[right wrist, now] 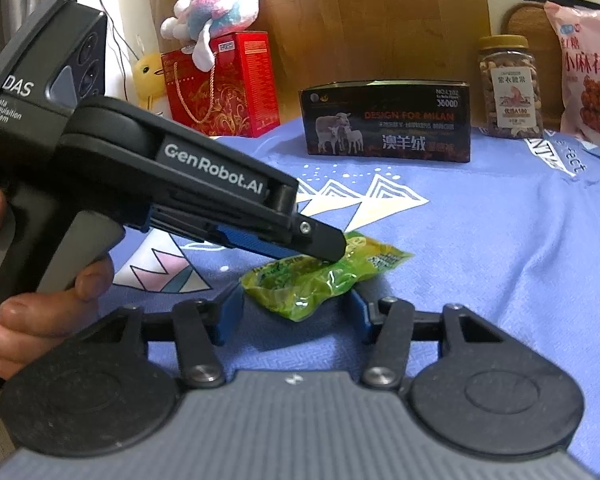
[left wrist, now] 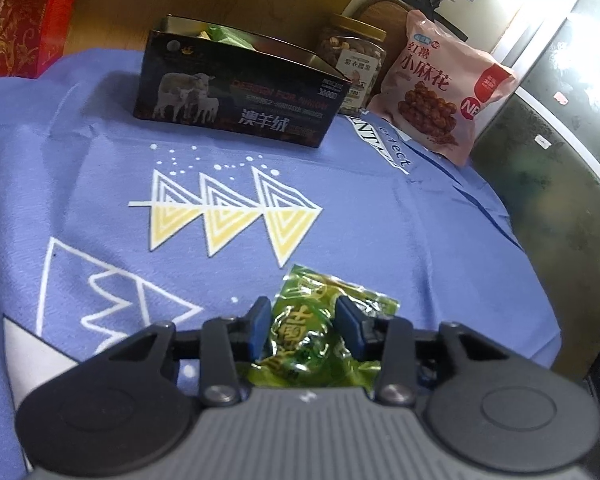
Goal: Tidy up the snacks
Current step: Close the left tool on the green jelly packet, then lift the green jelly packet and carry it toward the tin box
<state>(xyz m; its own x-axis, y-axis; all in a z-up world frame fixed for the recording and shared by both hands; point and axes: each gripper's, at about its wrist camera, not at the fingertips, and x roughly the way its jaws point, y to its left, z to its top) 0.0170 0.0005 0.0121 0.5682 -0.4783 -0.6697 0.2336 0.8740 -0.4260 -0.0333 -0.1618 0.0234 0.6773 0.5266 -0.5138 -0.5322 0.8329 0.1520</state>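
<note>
A green snack packet lies on the blue cloth, close to the table's near edge. My left gripper straddles it, blue pads on either side with a slight gap, so it stands open. In the right wrist view the left gripper comes in from the left, its tip low over the packet. My right gripper is open around the packet's near end, and its pads do not squeeze it. A black open-top box stands at the back with green packets inside.
Behind the box are a nut jar and a pink snack bag. A red gift box with a plush toy sits at the far left. A hand holds the left gripper's handle. The table's rim curves off at right.
</note>
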